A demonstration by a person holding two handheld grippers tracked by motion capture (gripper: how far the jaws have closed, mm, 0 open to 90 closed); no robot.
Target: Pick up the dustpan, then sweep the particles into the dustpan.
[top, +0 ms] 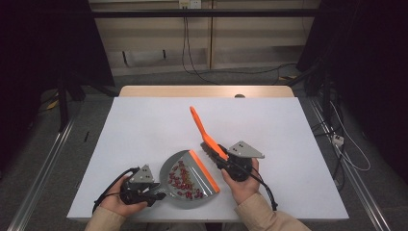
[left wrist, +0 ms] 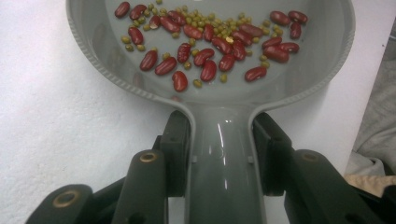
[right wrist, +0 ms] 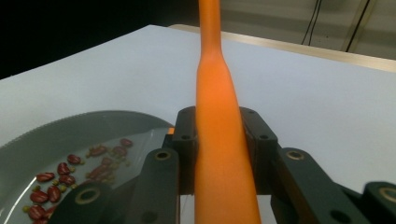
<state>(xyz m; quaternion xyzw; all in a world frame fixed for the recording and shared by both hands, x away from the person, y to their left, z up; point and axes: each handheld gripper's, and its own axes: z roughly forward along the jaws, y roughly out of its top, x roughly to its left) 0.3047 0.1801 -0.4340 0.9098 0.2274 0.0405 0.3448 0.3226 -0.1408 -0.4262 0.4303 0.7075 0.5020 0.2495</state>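
Sweeping scattered beans into a dustpan, two hand-held grippers at a white table (top: 144,125). The left gripper (top: 155,188) clamps the neck of the handle of a grey plastic dustpan with an orange front lip (top: 188,179); the pan lies flat on the table near the person's edge, presumably so that its lip stays down against the surface and nothing slides beneath it. The right gripper (top: 220,161) is clenched on the handle of an orange plastic hand brush (top: 202,129), whose dark bristle head sits just beside the pan's lip, the handle slanting away toward the far side of the table. This placement suggests the brush stands at the end of a stroke into the pan.

The high view gives the layout: pan to the left, brush to the right, hands well apart. The left gripper view resolves the load, dark red kidney beans (left wrist: 205,46) mixed with small green-yellow beans (left wrist: 205,22), gathered on the pan floor; it also shows both pads pressed on the grey handle. The right gripper view shows the orange handle pinched between its pads, with the pan rim and some beans at lower left. Whether stray beans remain on the table cannot be told.
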